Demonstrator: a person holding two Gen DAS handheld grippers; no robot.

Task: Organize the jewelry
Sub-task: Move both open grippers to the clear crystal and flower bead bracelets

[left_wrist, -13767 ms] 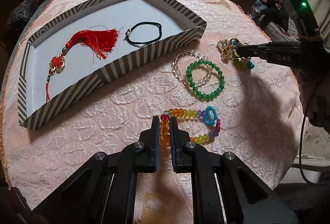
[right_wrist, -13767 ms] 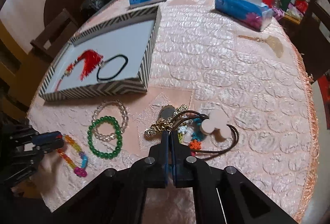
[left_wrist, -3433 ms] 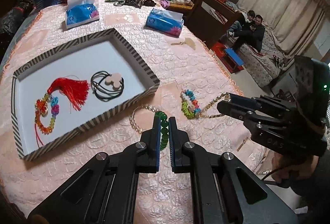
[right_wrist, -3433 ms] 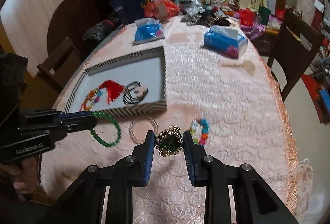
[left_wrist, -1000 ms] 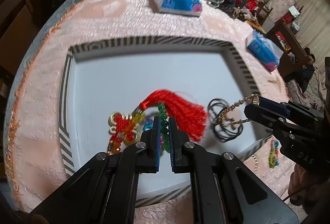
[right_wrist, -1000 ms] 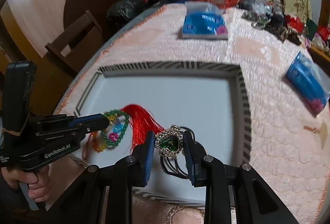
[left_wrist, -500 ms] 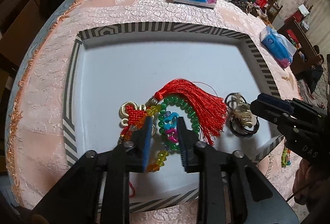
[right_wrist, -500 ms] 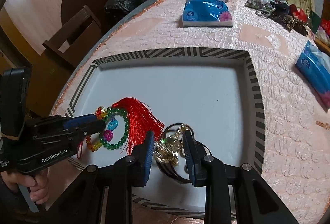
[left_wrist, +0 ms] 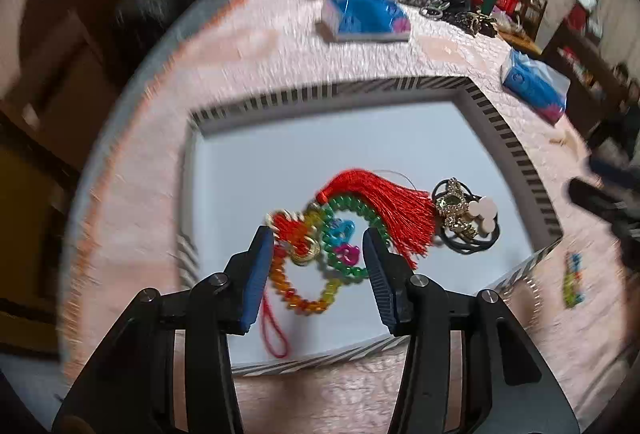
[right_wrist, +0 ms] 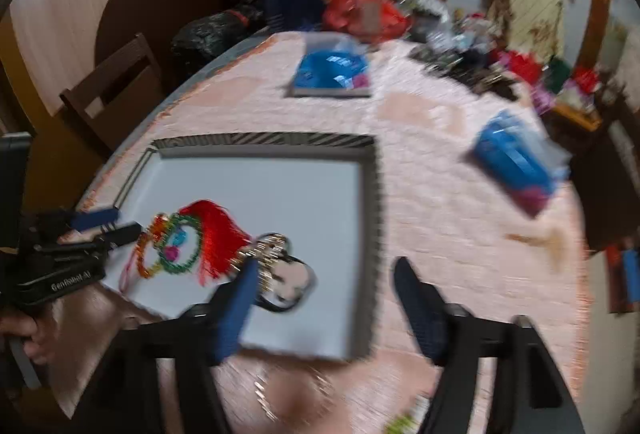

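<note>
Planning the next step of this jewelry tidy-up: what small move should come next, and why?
Probably draw both grippers back from the striped tray: the jaws of the left gripper and right gripper are opening with nothing gripped, and the green bead bracelet and gold watch already lie inside. A colourful bracelet waits outside.

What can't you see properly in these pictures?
- Right view: motion blur smears the tray rim and the gold pendant; its stone can't be made out.
- Right view: the right gripper, jaws opening, is blurred, and its left finger covers part of the black cord.
- Left view: the beads outside the tray are a blur near the edge.
- Left view: the left gripper, jaws opening, hides part of the green bracelet.
</note>
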